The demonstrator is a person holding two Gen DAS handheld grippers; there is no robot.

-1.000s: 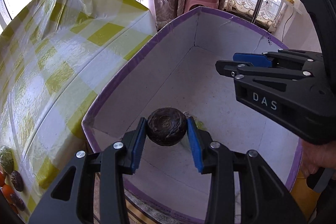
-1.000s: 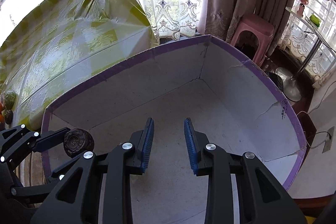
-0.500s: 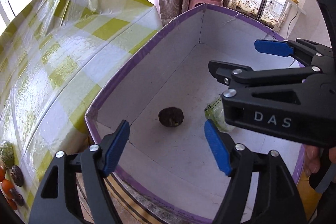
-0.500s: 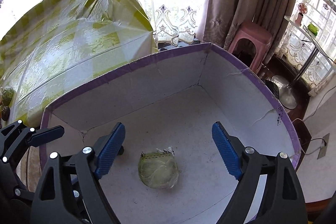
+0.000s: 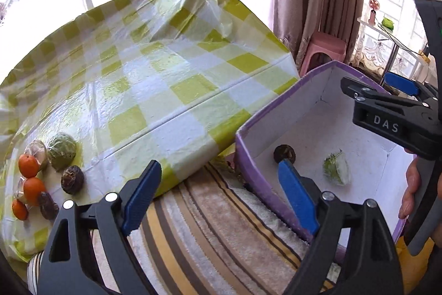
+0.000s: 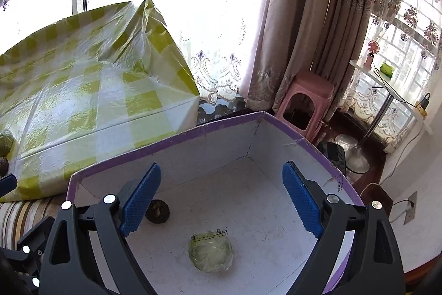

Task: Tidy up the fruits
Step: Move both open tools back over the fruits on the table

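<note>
- Table under a yellow-and-white checked plastic cloth (image 5: 154,79): near one end lie three oranges (image 5: 27,165), three dark brown round fruits (image 5: 72,179) and a green wrapped fruit (image 5: 62,151), clustered together.
- Striped rug (image 5: 210,226): bears the purple-rimmed white box (image 5: 250,170).

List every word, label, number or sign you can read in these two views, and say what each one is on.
"DAS": white letters on the black body of the right claw, seen from the left wrist view.
Unreadable: small dark print and a triangle mark on the inner wall of the purple-edged box.
Unreadable: a printed strip along the top of the wrapped green fruit in the box.
Nothing else legible.
</note>
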